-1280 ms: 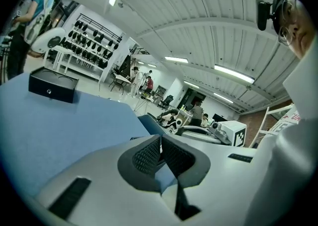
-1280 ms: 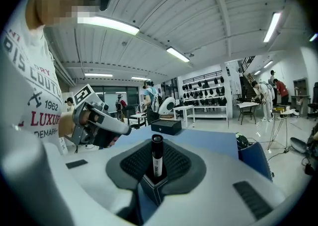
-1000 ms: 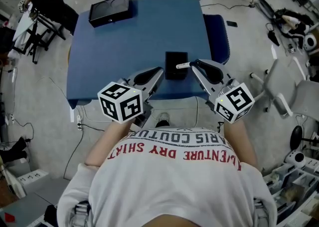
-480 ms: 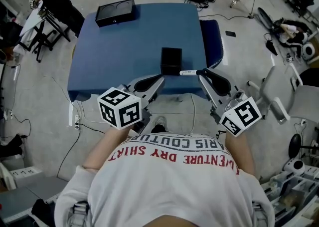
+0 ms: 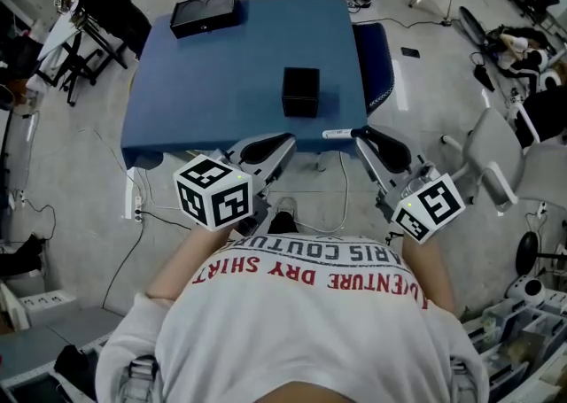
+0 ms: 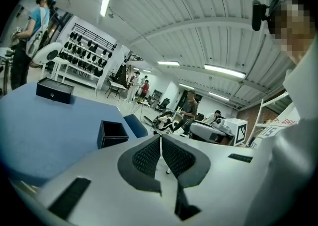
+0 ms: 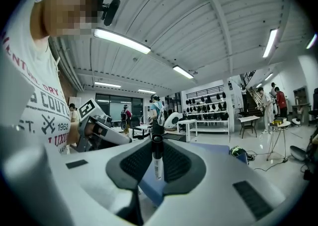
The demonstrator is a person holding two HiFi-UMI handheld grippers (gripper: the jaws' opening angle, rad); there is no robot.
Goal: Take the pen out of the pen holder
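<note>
The black square pen holder (image 5: pixel 300 91) stands upright on the blue table (image 5: pixel 213 82), near its front edge; it also shows in the left gripper view (image 6: pixel 113 134). My right gripper (image 5: pixel 357 133) hovers just off that edge, shut on a white pen with a black cap (image 5: pixel 335 134). The pen lies crosswise and sticks out to the left. In the right gripper view the pen (image 7: pixel 157 163) stands upright between the pads of my right gripper (image 7: pixel 157 143). My left gripper (image 5: pixel 291 138) is below the holder, beyond the table edge. Its jaws (image 6: pixel 160 138) meet with nothing between them.
A flat black box (image 5: pixel 205 11) sits at the table's far left corner. A dark blue cushion (image 5: pixel 379 60) adjoins the table's right side. A white chair (image 5: pixel 496 158) stands to the right, with cables and gear on the floor. People stand in the background.
Both grippers have drawn back from the holder toward my body, past the table's front edge. The pen has come away with the right gripper, and the gap to the holder has grown.
</note>
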